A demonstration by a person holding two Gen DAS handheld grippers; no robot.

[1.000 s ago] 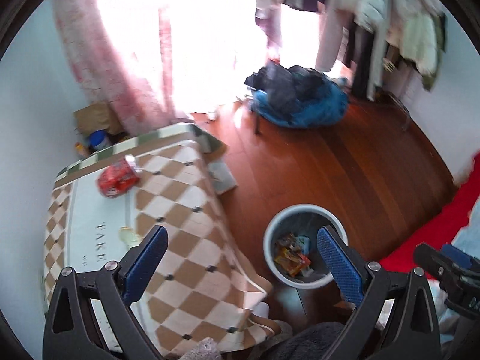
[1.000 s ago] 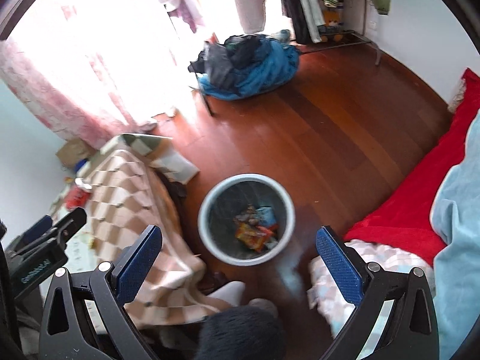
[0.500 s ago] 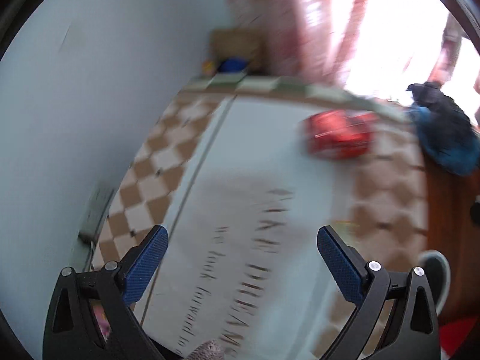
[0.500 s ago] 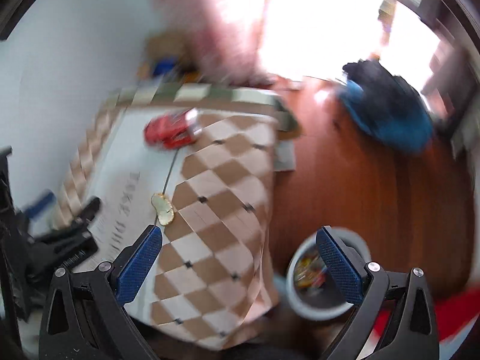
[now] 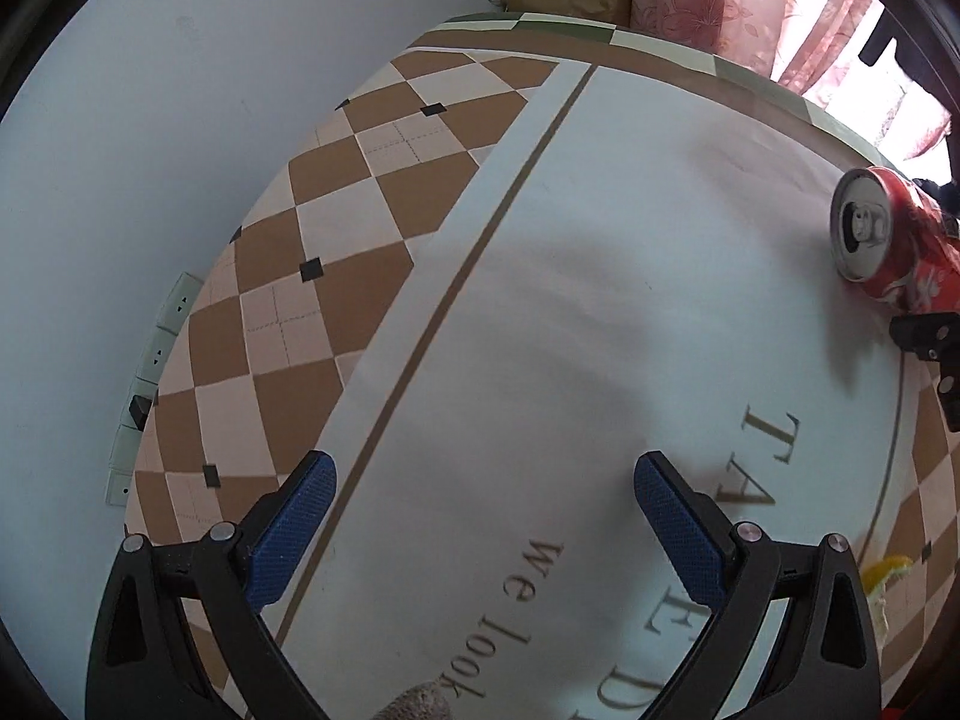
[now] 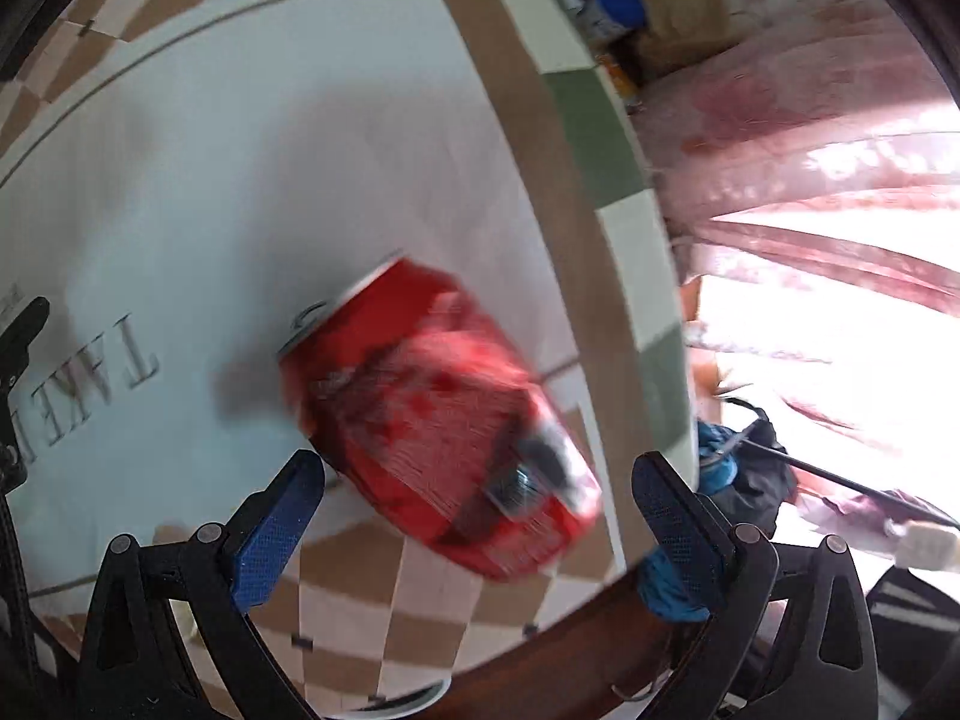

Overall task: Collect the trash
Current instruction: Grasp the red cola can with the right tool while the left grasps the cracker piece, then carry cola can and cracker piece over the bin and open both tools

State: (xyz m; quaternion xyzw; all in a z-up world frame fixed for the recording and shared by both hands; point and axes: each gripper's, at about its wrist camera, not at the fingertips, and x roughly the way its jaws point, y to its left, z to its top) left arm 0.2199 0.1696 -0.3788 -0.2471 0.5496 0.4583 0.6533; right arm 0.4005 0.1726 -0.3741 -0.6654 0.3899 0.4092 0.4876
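Checkered cloth covers the table [image 5: 384, 228], where a crushed red can [image 6: 438, 438] lies on its side. Right gripper [image 6: 474, 516] hovers with jaws spread around it; left gripper [image 5: 486, 516] waits open, empty. Closing off-center could roll the can away.

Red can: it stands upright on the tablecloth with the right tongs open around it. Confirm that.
Not quite. The red can lies on its side on the tablecloth, not upright; the left wrist view shows its opened top facing sideways. The rest holds: in the right wrist view the right tongs are open, one finger on each side of it.
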